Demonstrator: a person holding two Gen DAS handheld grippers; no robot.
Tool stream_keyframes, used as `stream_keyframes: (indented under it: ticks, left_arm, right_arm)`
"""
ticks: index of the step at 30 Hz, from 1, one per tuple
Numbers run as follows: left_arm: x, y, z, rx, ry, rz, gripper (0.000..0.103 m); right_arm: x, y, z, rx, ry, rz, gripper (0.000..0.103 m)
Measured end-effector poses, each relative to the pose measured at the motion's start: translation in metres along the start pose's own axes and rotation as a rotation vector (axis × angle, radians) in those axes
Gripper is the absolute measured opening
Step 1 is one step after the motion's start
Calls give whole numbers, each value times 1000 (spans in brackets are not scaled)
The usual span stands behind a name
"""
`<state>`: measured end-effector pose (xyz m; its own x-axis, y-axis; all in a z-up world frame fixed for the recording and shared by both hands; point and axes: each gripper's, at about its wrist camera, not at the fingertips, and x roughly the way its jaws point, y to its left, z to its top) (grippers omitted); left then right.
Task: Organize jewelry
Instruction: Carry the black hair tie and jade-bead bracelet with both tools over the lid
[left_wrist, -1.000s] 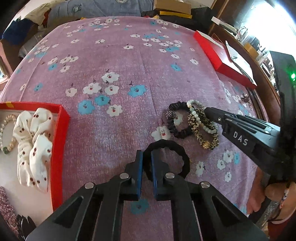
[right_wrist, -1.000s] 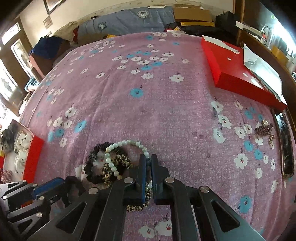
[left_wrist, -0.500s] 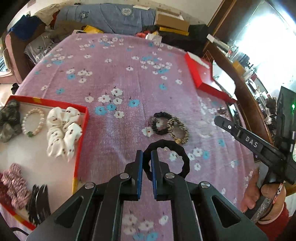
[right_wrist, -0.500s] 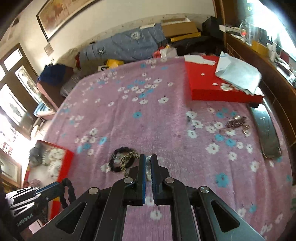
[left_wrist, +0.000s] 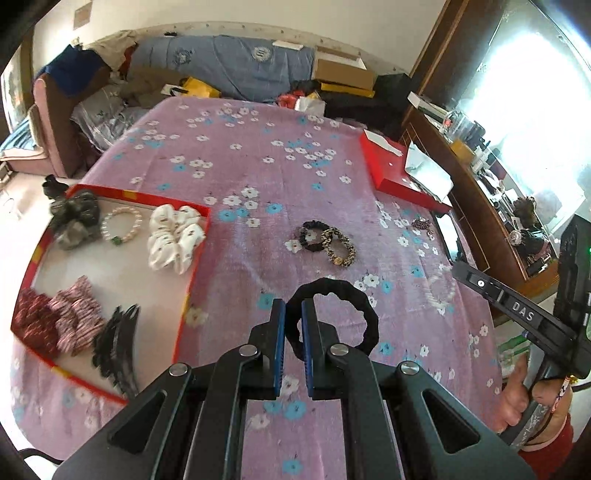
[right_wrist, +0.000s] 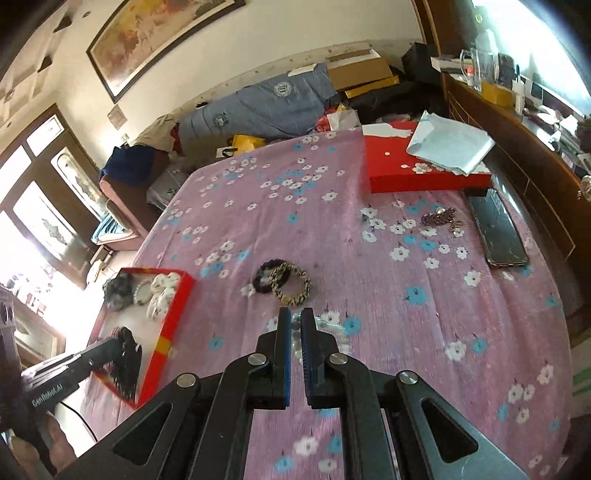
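Got my left gripper (left_wrist: 293, 314) clamped on a black scrunchie (left_wrist: 334, 317), held up over the purple floral bedspread (left_wrist: 258, 166). My right gripper (right_wrist: 294, 325) is pinched shut on a pale bead bracelet (right_wrist: 295, 338). The red tray (left_wrist: 192, 266) sits to the left, with the leopard scrunchie (left_wrist: 338, 247) lying farther out.

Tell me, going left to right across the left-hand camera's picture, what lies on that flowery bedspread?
Red tray with a white scrunchie → black hair tie pinched in the left gripper → black and leopard scrunchies → red box lid → right gripper.
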<state>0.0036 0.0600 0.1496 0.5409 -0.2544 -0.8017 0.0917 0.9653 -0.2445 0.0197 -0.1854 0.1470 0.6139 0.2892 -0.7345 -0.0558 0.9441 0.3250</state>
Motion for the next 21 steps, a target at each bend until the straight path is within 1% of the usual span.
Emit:
stream_keyframes:
  ticks: [4,8,15,18,21]
  left_arm:
    - [-19,11,-14,-29,-21,29,8]
    - [-41,33,-31,-80,-41,86,8]
    - [-78,84,-54,-174,-65,210,8]
    - [-87,107,-59,-221,-70,243,8]
    - [-92,127,-59,-264,-76,256,8]
  right_arm:
    - [-16,6,-12,-21,-7,13,5]
    - [-23,19,-23,-54,-7,48,6]
    - [-14,53,-35,-111,20,129,6]
    - [-9,68,-38,-129,36,145,6]
    - [-7,85,-38,-159,40,154,6]
